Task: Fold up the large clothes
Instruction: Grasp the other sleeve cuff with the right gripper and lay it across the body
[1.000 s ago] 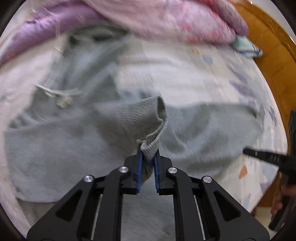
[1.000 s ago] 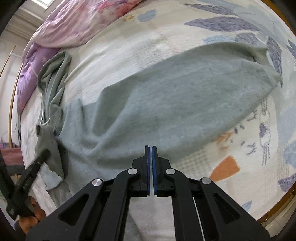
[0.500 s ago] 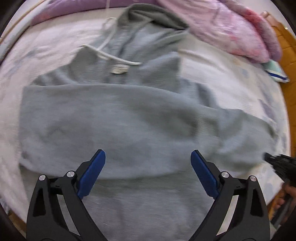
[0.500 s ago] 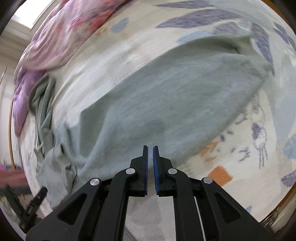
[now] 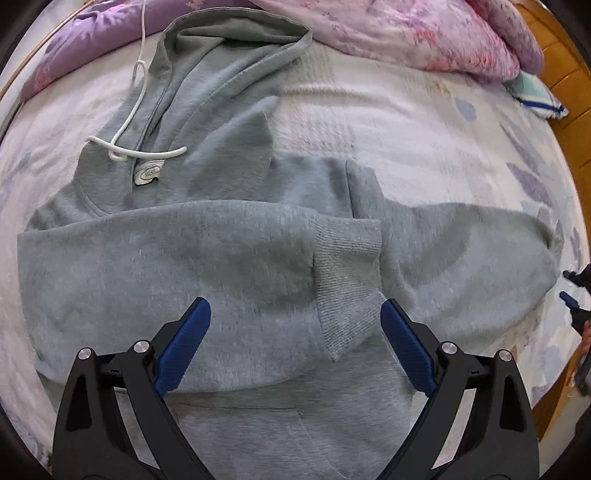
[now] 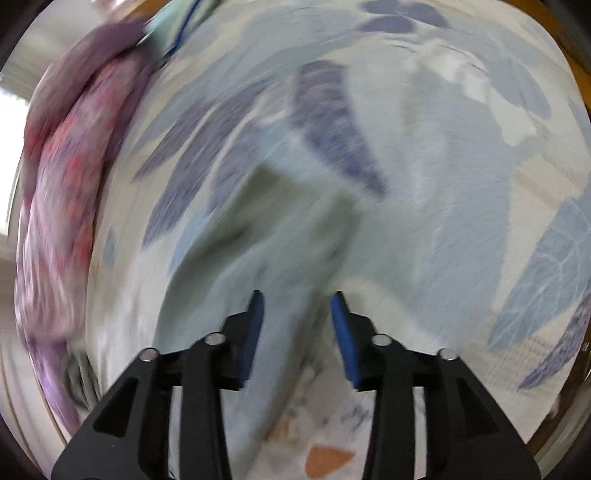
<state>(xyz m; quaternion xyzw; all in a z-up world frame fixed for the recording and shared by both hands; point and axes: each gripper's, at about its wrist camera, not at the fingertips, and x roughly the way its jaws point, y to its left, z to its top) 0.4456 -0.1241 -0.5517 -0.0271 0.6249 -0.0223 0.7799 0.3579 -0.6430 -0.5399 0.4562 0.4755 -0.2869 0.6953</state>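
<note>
Above the grey hoodie, left gripper spread wide, holding nothing.

One grey hoodie lies on one bed. It shows one hood, one white drawstring, one oval label and one ribbed cuff. There are two grippers, the left gripper and the right gripper. One pink quilt, one purple pillow and one small folded cloth complete the count.
</note>
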